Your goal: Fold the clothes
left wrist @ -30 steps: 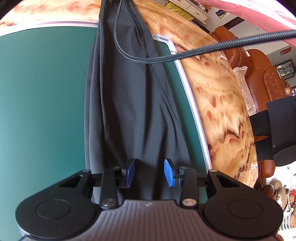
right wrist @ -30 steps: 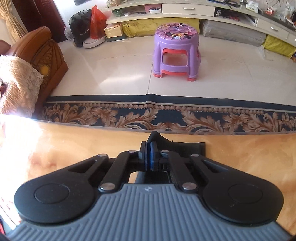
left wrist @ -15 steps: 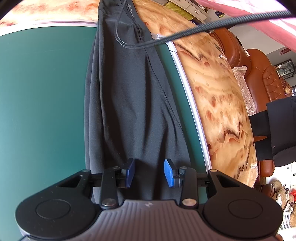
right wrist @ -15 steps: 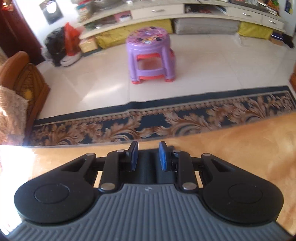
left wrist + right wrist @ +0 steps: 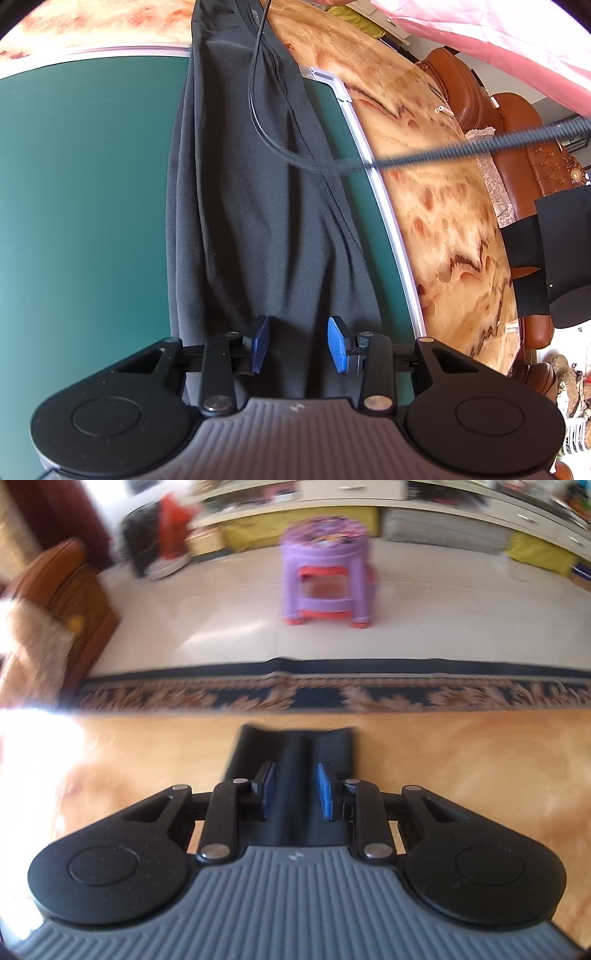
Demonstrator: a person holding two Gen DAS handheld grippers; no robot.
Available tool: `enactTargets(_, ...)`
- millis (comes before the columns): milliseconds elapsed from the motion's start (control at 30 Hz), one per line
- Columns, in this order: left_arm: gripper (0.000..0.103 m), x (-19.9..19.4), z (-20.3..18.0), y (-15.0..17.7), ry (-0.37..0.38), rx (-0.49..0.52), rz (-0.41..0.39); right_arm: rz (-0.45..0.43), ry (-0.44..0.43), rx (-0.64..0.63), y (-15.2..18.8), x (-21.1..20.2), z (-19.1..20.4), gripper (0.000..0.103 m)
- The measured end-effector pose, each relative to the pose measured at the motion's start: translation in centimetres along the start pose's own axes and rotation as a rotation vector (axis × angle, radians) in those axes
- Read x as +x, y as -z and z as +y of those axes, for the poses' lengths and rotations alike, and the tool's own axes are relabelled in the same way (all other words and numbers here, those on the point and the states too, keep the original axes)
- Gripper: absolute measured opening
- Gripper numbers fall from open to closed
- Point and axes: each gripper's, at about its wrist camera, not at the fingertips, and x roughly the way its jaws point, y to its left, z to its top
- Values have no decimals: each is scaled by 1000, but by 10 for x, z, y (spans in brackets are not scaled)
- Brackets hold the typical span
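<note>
Dark trousers (image 5: 258, 206) laid long on green mat (image 5: 81, 192), long axis from bottom centre to top centre of left view. Left gripper (image 5: 297, 344) part open above near end, pads clear of cloth, gripping nothing. Right gripper (image 5: 293, 791) part open over other end on worktop (image 5: 461, 760); raised fold between pads, not pinched. Likely next: grab both ends, fold lengthwise.

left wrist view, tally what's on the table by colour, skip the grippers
Black: 2, the garment and the cable lying across it
Green: 1, the mat under the garment
Total: 3
</note>
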Motion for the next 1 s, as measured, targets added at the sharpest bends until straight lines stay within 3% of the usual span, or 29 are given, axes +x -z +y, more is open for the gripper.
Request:
enactTargets(200, 41, 0, -2, 1, -8, 4, -4, -13, 113, -105, 2, 8, 25, 29)
enactTargets(300, 41, -2, -2, 2, -25, -12, -4, -19, 110, -106, 6, 1, 26, 29)
enactTargets(400, 43, -9, 0, 5, -61, -22, -8, -25, 33, -100, 20, -21, 25, 29)
enactTargets(467, 44, -16, 4, 8, -78, -25, -22, -12, -77, -98, 40, -44, 20, 29)
enactTargets(567, 44, -24, 13, 13, -100, -36, -22, 31, -227, -109, 84, -82, 14, 29)
enactTargets(667, 44, -31, 16, 18, -107, -39, -22, 95, -296, -133, 141, -121, 8, 29)
enactTargets(867, 48, -41, 6, 30, -123, -3, -14, 265, -320, -193, 266, -175, 9, 29)
enactTargets(1000, 49, -38, -3, 44, -133, 27, 13, 319, -316, -207, 334, -199, 19, 29)
